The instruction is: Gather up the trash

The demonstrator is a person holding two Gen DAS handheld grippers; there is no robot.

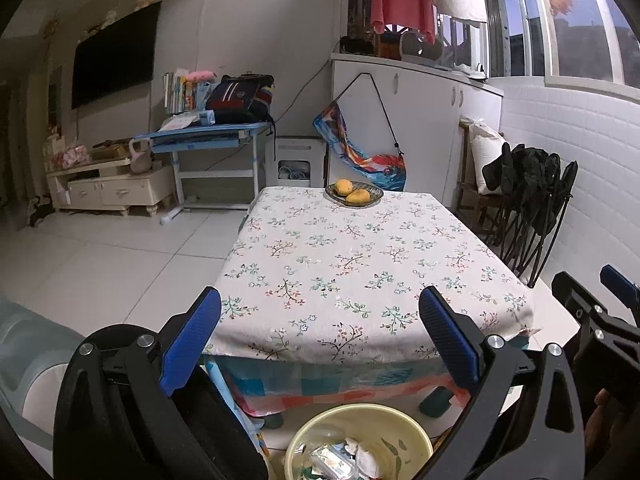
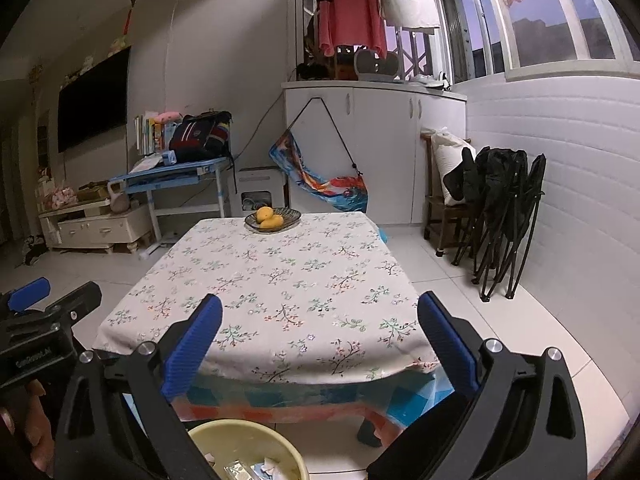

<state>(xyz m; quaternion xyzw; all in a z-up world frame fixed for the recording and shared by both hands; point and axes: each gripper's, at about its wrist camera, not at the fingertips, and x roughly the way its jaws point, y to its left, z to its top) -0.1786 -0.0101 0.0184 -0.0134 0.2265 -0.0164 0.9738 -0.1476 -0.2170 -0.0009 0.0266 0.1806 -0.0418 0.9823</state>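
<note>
A pale yellow bin (image 1: 412,432) stands on the floor at the near edge of the table, with wrappers and crumpled paper (image 1: 340,458) inside. It also shows in the right wrist view (image 2: 248,440). My left gripper (image 1: 320,344) is open and empty, held above the bin, facing the table. My right gripper (image 2: 320,348) is open and empty too, just right of the left one. The table's floral cloth (image 1: 352,264) carries only a dish of mangoes (image 1: 354,193) at its far edge.
Folded black chairs (image 2: 504,216) lean on the right wall beside a wooden chair with a white sack (image 2: 448,168). White cabinets (image 2: 380,140) stand behind the table. A blue desk (image 1: 208,136) and TV stand (image 1: 108,188) are at the left.
</note>
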